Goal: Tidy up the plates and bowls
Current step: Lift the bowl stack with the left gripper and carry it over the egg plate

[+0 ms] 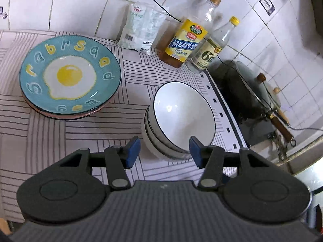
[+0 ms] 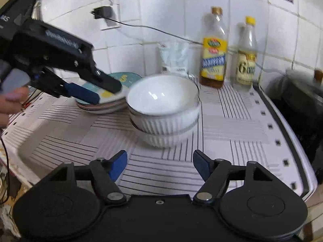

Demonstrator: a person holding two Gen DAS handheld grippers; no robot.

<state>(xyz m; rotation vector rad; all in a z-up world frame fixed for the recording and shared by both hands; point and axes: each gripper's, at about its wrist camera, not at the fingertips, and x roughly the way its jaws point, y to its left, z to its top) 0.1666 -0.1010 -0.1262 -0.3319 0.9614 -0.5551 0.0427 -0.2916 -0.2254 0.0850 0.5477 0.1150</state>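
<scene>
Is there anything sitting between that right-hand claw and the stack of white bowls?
Nothing visible. The right gripper is open, and only bare striped cloth lies between it and the stack of white bowls. The left gripper hangs off to the side over the plates, and the bottles stand behind the bowls.

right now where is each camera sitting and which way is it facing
Left wrist: rides on the left gripper, looking down and forward at the egg-print plate stack and the white bowl stack; its blue-padded fingers stand open.
Right wrist: rides on the right gripper, lower and nearer the striped cloth, facing the tiled wall; open fingers, the left gripper above the plates and a hand show.
Shared: plates, bowls, both bottles, white bag.
</scene>
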